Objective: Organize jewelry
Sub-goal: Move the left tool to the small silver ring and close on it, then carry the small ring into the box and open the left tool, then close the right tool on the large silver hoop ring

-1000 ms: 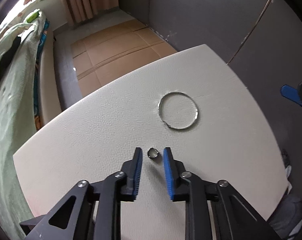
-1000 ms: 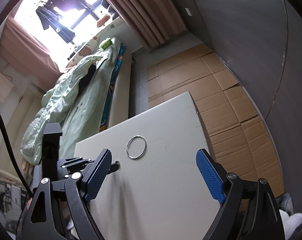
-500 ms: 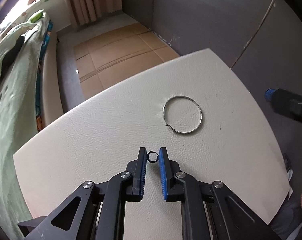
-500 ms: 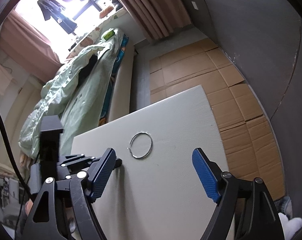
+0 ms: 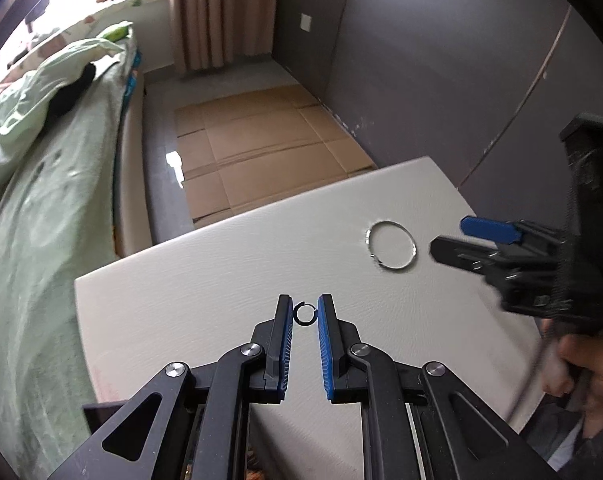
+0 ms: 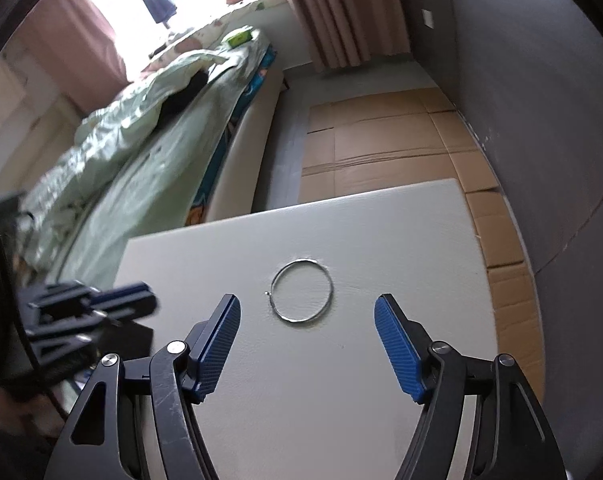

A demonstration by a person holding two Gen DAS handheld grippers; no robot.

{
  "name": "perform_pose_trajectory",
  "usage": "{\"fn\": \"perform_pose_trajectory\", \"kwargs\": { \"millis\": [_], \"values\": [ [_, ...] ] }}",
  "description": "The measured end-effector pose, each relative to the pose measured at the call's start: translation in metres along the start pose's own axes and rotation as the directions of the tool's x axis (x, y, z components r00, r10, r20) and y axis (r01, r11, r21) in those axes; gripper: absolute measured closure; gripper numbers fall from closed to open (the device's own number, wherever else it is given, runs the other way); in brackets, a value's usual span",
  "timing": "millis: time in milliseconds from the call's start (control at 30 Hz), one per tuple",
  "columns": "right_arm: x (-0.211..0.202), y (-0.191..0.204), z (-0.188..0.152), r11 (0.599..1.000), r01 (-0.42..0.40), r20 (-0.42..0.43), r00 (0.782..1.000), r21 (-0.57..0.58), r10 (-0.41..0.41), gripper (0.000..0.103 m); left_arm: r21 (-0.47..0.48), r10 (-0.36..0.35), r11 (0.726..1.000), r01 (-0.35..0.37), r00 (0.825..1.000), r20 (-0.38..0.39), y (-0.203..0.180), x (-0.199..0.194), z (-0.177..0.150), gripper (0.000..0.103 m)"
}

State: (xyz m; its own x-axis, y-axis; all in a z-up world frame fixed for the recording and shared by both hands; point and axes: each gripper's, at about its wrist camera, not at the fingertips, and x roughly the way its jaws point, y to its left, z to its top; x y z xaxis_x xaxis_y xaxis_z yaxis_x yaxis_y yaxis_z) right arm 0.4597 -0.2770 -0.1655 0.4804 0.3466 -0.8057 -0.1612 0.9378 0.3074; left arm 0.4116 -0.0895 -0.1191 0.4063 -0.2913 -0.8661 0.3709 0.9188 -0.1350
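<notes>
Pinching a small ring (image 5: 303, 314) between its blue pads (image 5: 286, 330), the left gripper (image 5: 304, 316) holds it at the very fingertips, above the white table (image 5: 205, 280). The ring stands on edge in the left wrist view, its open circle facing the camera, with one pad pressed to each side of it. The large silver hoop (image 5: 391, 245) lies flat on the table, beyond the ring and off to its right, well apart from it (a small clasp or gap shows on the hoop's near left edge). The right gripper (image 6: 307, 320) hangs over the table with its fingers spread wide and nothing between them; in its own view the silver hoop (image 6: 301, 291) sits just beyond the fingertips, centred in the gap, untouched. From the left wrist view, that gripper's blue tip (image 5: 488, 229) points at the hoop from the hoop's right side, near it. Flattened cardboard (image 5: 261, 148) covers the floor past the table's far edge, and a bed with a pale green quilt (image 5: 41, 184) runs along the side away from the hoop.
</notes>
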Motion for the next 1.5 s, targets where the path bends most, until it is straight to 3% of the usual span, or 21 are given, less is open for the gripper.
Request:
{"fn": "perform_pose_trajectory", "kwargs": {
  "millis": [267,533,733,833,900,1167,1200,1233,1267,1333,1500],
  "values": [
    [0.031,0.018,0.003,0.985,0.145,-0.039,0.988,-0.095,-0.15,0.032,-0.057,-0.014,0.998,0.017,0.998,0.059,0.026,-0.031,-0.019,0.09],
    [0.053,0.022,0.002,0.97,0.188,-0.051,0.979,-0.154,-0.198,0.028,-0.123,-0.032,0.991,0.046,0.993,0.113,0.052,-0.057,-0.045,0.09],
    [0.062,0.034,0.002,0.942,0.24,-0.04,0.966,-0.235,-0.257,0.026,-0.172,0.005,0.985,0.014,0.994,0.109,0.076,-0.063,-0.066,0.09],
    [0.061,0.037,0.001,0.94,0.238,-0.04,0.966,-0.243,-0.254,0.033,-0.186,0.023,0.983,-0.005,0.996,0.09,0.082,-0.059,-0.072,0.09],
    [0.058,0.041,0.0,0.94,0.226,-0.041,0.969,-0.257,-0.244,0.053,-0.193,0.025,0.981,-0.009,0.996,0.08,0.086,-0.055,-0.073,0.09],
    [0.053,0.053,-0.009,0.953,0.174,-0.086,0.976,-0.249,-0.2,0.054,-0.263,0.035,0.965,-0.025,0.999,0.03,0.102,-0.044,-0.075,0.089],
    [0.05,0.056,-0.01,0.953,0.171,-0.083,0.977,-0.252,-0.197,0.054,-0.269,0.03,0.963,-0.02,0.999,0.032,0.104,-0.045,-0.075,0.087],
    [0.047,0.059,-0.011,0.952,0.169,-0.08,0.978,-0.255,-0.195,0.054,-0.276,0.019,0.961,-0.008,0.999,0.038,0.105,-0.047,-0.076,0.08],
    [0.046,0.061,-0.011,0.953,0.163,-0.078,0.979,-0.254,-0.188,0.054,-0.286,0.007,0.958,0.006,0.999,0.047,0.107,-0.049,-0.076,0.065],
    [0.04,0.066,-0.011,0.959,0.143,-0.074,0.983,-0.246,-0.166,0.054,-0.303,-0.026,0.952,0.049,0.996,0.08,0.109,-0.055,-0.078,0.053],
    [0.017,0.087,-0.009,0.969,0.08,-0.04,0.995,-0.233,-0.092,0.054,-0.305,-0.002,0.952,0.04,0.993,0.122,0.105,-0.07,-0.084,0.048]
  ]
}}
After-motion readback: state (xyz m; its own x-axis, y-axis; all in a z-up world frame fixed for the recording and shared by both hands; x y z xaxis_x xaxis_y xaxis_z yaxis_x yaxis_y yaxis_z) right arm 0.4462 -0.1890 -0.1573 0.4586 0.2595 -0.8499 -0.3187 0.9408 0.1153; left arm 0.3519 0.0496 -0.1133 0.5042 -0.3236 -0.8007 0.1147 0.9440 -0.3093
